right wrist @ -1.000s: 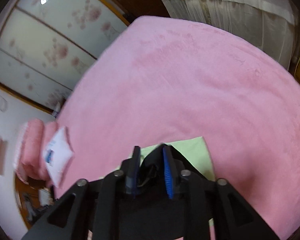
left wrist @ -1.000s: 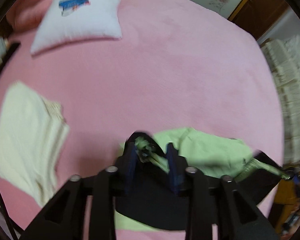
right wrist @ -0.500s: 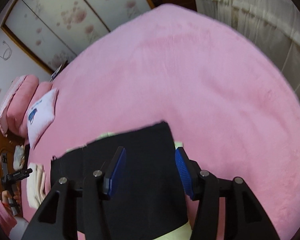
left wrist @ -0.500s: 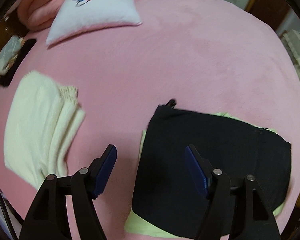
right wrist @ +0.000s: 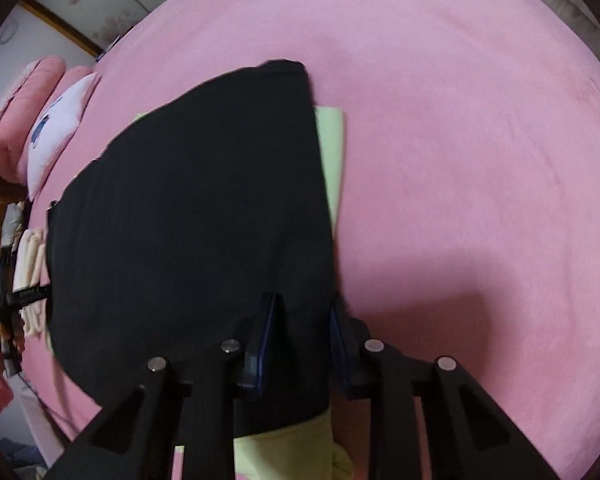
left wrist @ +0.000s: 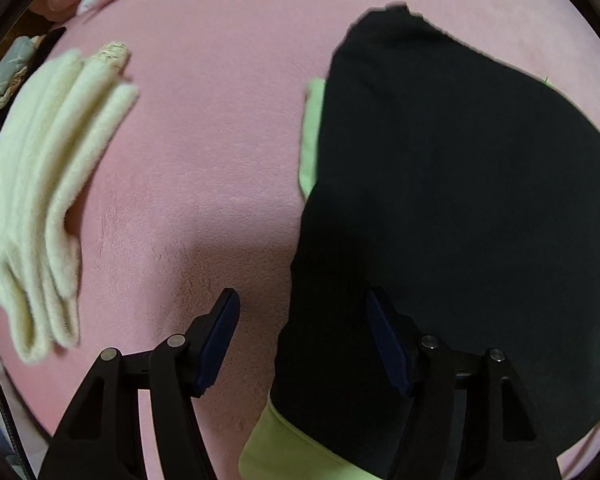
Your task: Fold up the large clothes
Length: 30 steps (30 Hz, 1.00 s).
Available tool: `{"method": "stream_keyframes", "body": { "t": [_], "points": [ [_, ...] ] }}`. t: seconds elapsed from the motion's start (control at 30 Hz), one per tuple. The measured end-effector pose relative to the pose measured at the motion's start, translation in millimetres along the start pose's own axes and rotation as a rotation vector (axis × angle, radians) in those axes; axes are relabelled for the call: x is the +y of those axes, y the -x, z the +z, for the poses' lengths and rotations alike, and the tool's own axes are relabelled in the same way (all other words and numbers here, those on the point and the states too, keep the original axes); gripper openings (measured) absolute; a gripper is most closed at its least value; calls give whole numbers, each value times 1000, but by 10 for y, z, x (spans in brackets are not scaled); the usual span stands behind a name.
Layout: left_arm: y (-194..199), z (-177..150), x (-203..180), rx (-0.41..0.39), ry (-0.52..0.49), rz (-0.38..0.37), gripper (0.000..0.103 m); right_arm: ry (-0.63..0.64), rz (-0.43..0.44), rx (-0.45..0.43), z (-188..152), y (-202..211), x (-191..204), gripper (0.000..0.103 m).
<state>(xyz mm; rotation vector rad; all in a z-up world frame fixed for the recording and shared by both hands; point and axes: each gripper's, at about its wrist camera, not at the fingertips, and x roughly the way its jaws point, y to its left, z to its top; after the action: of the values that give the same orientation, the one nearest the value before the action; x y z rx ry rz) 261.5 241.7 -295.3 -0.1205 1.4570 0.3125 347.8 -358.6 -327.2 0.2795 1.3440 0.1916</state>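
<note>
Black garment (left wrist: 460, 200) hides most of the green garment (left wrist: 310, 136) beneath.

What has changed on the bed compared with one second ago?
Both tongs let go of the black-and-green garment, now lying flat, and came down closer. Left tongs are open; right tongs have just been closing over its edge. The cream clothes stayed in place.

Pink plush bed cover (right wrist: 480, 152); pink pillows (right wrist: 24, 108) at head; floral-panelled wardrobe doors (right wrist: 100, 4) behind.
</note>
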Motion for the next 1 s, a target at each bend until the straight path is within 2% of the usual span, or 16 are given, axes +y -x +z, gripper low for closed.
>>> {"method": "stream_keyframes", "body": {
  "t": [0.03,0.1,0.13,0.17,0.2,0.23,0.3,0.4,0.47,0.53,0.57,0.63,0.73,0.87,0.93,1.0],
  "points": [
    [10,-26,28,-14,11,0,67,-7,-36,-35,-36,26,9,22],
    [78,-84,100,-44,58,-3,66,-2,-199,-151,-113,173,106,23],
    [143,-143,134,-76,86,13,60,1,-296,-240,-184,308,192,23],
    [200,-200,137,-106,96,29,54,4,-339,-315,-260,441,275,23],
    [277,-276,118,-142,93,42,43,5,-338,-375,-340,568,367,25],
    [385,-388,74,-186,91,52,39,9,-317,-416,-408,658,455,25],
    [595,-602,-43,-261,89,27,38,23,-262,-459,-551,790,687,25],
    [946,-979,-403,-356,46,-136,37,11,-83,-397,-729,700,1091,25],
    [1025,-1154,-730,-322,-8,-258,36,-15,70,-318,-864,476,1348,25],
    [980,-1264,-1063,-250,-45,-327,13,-34,200,-250,-1004,214,1608,13],
    [934,-1297,-1170,-221,-49,-351,12,-32,239,-214,-1079,65,1748,8],
    [786,-1366,-1300,-162,-6,-417,10,-14,270,-166,-1172,-129,1878,0],
    [550,-1488,-1396,-60,32,-476,10,25,301,-158,-1326,-291,1983,0],
    [479,-1670,-1584,-70,-40,-438,10,49,340,-121,-1311,-401,1989,0],
    [417,-1694,-1551,-76,-33,-416,2,59,331,-102,-1315,-436,1981,0],
    [396,-1716,-1478,-90,-3,-410,1,73,306,-100,-1293,-451,1926,0]
  ]
}}
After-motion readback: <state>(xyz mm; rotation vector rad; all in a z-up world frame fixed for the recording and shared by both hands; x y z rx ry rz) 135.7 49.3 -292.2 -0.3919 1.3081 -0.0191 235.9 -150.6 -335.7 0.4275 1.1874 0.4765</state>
